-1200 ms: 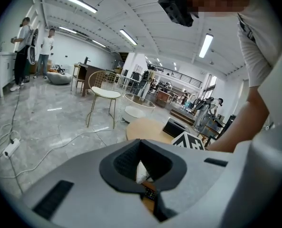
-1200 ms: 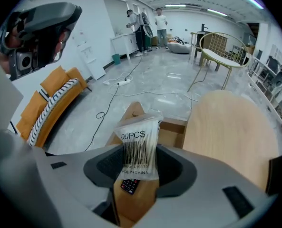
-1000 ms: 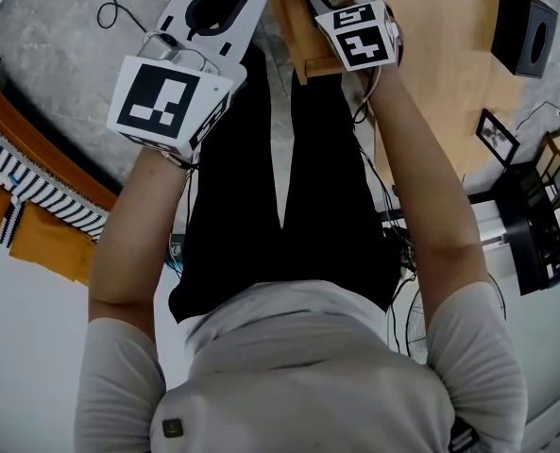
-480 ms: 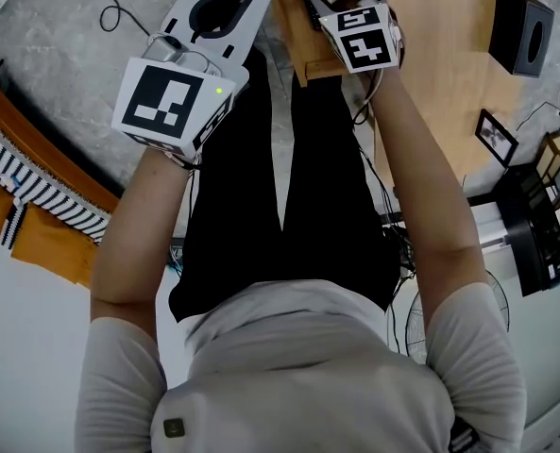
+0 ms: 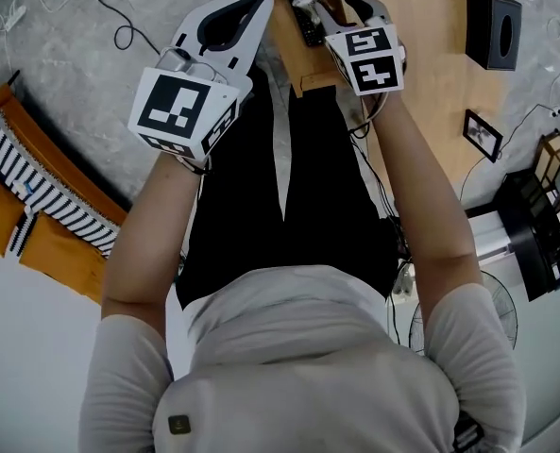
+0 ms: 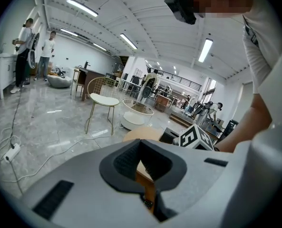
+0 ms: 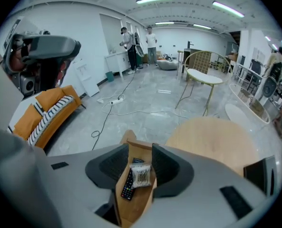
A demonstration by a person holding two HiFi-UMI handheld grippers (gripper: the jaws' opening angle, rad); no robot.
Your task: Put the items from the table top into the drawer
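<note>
1. While our right gripper (image 7: 141, 148) hangs above the open drawer (image 7: 133, 207), its fingers stand released and apart. They have just been closing inward, yet no pad presses on anything.
2. Looking down through the gap between those fingers, we see the remote (image 7: 127, 185) lying on the drawer floor, on the side of the left finger.
3. Toward the right finger lies the bag of cotton swabs (image 7: 141, 177), small and clear, which overlaps the remote's upper end. Both items sit inside the drawer, below the fingertips and apart from them.
4. Our left gripper (image 6: 140, 141) is clenched, with its fingertips meeting. We see nothing caught between them, and only the drawer's wood shows through the loop behind the tips.
5. From the head view, the left fingertips sit just beside the drawer's outer edge, and we cannot tell whether they touch it.
6. Outward of the right finger spreads the round table top (image 7: 212, 141). A black box (image 5: 494, 28) stands on it, well apart from both pairs of fingers.
</note>
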